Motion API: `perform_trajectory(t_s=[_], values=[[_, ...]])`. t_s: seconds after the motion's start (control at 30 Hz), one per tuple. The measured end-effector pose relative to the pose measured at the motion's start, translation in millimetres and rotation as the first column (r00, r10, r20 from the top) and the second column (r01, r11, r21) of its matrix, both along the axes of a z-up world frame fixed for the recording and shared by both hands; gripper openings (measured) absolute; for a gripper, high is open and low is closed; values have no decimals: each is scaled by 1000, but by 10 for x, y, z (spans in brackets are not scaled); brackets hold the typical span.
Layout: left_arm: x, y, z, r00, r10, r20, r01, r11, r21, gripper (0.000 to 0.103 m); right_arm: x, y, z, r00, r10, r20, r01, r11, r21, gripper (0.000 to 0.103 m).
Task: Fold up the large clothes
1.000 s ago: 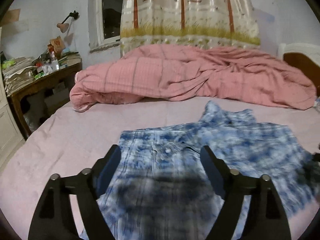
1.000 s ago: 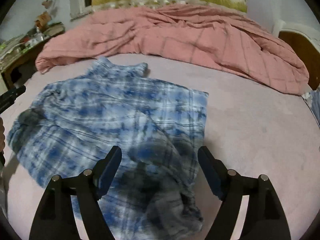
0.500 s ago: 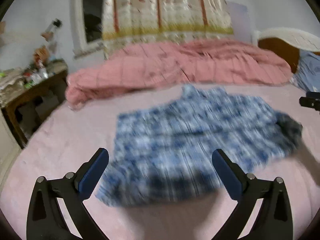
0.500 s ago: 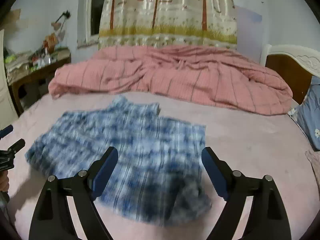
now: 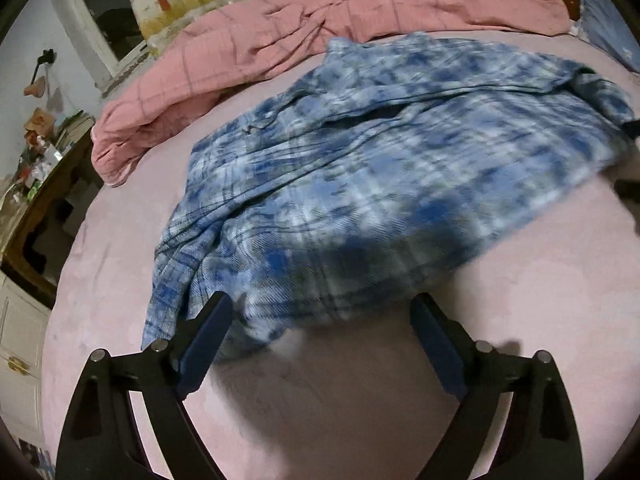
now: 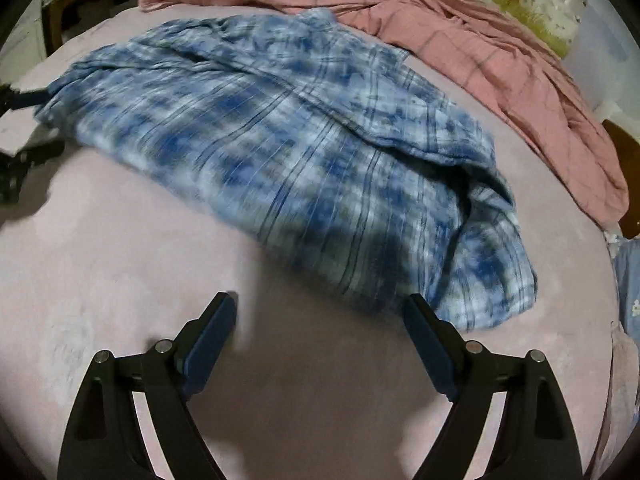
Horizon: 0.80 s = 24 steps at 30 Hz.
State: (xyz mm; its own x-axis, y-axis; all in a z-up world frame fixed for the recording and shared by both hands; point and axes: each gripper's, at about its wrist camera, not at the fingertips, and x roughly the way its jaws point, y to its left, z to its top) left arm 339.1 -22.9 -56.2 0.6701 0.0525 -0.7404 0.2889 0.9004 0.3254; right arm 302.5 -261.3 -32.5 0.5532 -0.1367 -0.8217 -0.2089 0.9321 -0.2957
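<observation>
While both pairs of fingers stand spread wide with nothing between them, the left gripper (image 5: 320,320) sits low over the pink bedsheet (image 5: 360,400), its left finger (image 5: 208,332) overlapping the near hem of the blue plaid shirt (image 5: 360,184). The right gripper (image 6: 320,320) hangs over bare sheet, its right finger (image 6: 428,336) just beside the shirt's bunched corner (image 6: 492,280); contact cannot be judged. The shirt lies loosely spread across the middle of the bed, rumpled, a sleeve folded in at one side. Beyond it, a pink checked duvet (image 5: 280,40) is heaped along the far edge. A cluttered wooden desk (image 5: 36,184) stands off the left side, a window (image 5: 108,20) above.
</observation>
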Motion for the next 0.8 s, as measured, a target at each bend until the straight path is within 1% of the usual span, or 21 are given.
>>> perform_trajectory(t_s=[0.03, 0.07, 0.1, 0.13, 0.17, 0.2, 0.23, 0.27, 0.3, 0.33, 0.37, 0.4, 0.43, 0.47, 0.53, 0.63, 0.7, 0.8], values=[[40, 29, 3, 999, 25, 23, -25, 1000, -2, 90, 32, 0, -3, 999, -23, 26, 24, 999, -40, 87], [90, 57, 0, 997, 54, 46, -54, 999, 1, 87, 74, -3, -27, 997, -50, 60, 57, 993, -105, 87], [139, 84, -7, 996, 74, 49, -74, 997, 6, 86, 105, -5, -49, 995, -66, 78, 77, 987, -143, 87], [194, 109, -27, 995, 88, 42, -88, 996, 3, 85, 130, -25, -61, 993, -79, 90, 93, 983, -161, 87], [235, 120, -46, 995, 95, 36, -95, 995, -2, 82, 143, -50, -69, 991, -87, 98, 101, 984, -150, 87], [262, 134, -53, 994, 100, 33, -99, 995, -6, 77, 147, -77, -66, 990, -93, 104, 106, 986, -131, 87], [281, 140, -51, 994, 103, 36, -103, 995, -11, 71, 155, -94, -52, 989, -93, 111, 106, 987, -122, 82], [288, 140, -41, 994, 104, 44, -104, 995, -8, 41, 155, -91, -55, 990, -83, 117, 97, 989, -116, 78], [299, 134, -39, 992, 111, 58, -112, 994, 9, 16, 145, -85, -59, 990, -72, 119, 85, 990, -112, 64], [296, 127, -37, 991, 116, 71, -118, 993, 23, 15, 143, -66, -69, 991, -62, 120, 75, 991, -108, 48], [275, 129, -17, 989, 117, 86, -119, 993, 23, 11, 128, -52, -75, 991, -55, 122, 68, 992, -106, 38], [245, 131, 11, 988, 117, 101, -119, 993, 20, 10, 122, -18, -82, 989, -57, 135, 73, 990, -122, 23], [191, 137, 59, 986, 117, 123, -120, 993, 16, 9, 115, -4, -84, 987, -60, 150, 82, 987, -141, 15], [130, 145, 107, 984, 116, 133, -118, 993, 5, 9, 65, -3, -66, 984, -66, 167, 92, 984, -152, 11], [-17, 162, 190, 985, 107, 134, -105, 994, -20, 8, -37, -8, -17, 978, -70, 194, 98, 986, -137, 7], [-299, 167, 259, 988, 72, 138, -71, 997, -15, 8, -210, -85, 100, 974, -73, 216, 96, 991, -97, 6], [-459, 210, 299, 989, 65, 131, -63, 998, -18, 8, -407, -81, 184, 971, -76, 226, 96, 992, -78, 6], [-665, 379, 375, 993, 79, 91, -71, 994, -83, 8, -699, -23, 250, 970, -62, 236, 74, 996, -40, 6]])
